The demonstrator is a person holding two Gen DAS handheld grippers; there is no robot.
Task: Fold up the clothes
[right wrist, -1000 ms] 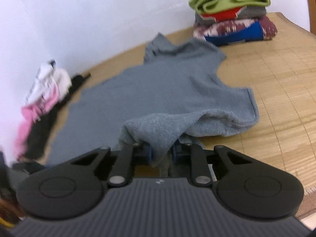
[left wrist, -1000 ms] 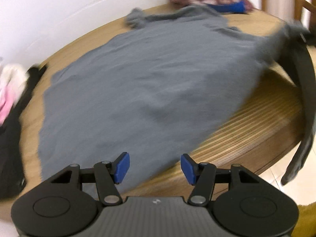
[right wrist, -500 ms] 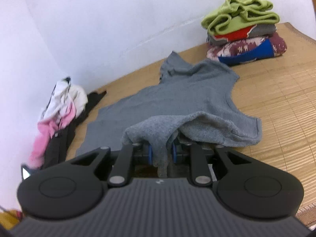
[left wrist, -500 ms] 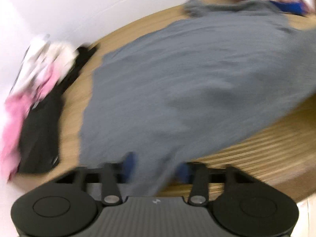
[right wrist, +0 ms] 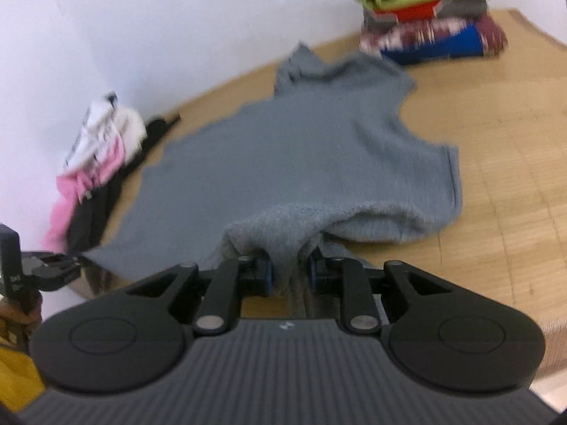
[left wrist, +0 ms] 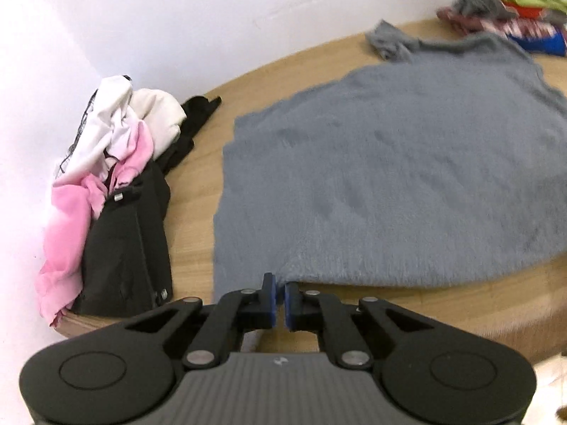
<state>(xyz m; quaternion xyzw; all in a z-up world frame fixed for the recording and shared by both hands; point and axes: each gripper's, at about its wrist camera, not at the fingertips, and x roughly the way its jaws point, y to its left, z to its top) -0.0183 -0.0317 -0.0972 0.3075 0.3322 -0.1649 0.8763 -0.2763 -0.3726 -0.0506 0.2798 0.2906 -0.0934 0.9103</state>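
A grey knit sleeveless top [left wrist: 389,177] lies spread on the wooden table [left wrist: 425,304]. My left gripper [left wrist: 279,297] is at the top's near left corner, its blue pads pinched together on the hem edge. In the right wrist view the same top [right wrist: 283,159] has its near edge bunched up and lifted. My right gripper [right wrist: 288,276] is shut on that thick fold of grey fabric, which fills the gap between its pads. The left gripper [right wrist: 67,265] shows at the far left there, meeting the top's corner.
A loose heap of pink, white and black clothes [left wrist: 106,184] lies at the table's left edge by the white wall. A stack of folded clothes [right wrist: 428,17] with a green one on top stands at the back right. The table's front edge runs just under both grippers.
The left gripper went from wide open to pinched on the top's near left corner, swinging left and rising a little. The right gripper kept its hold on the bunched fabric.
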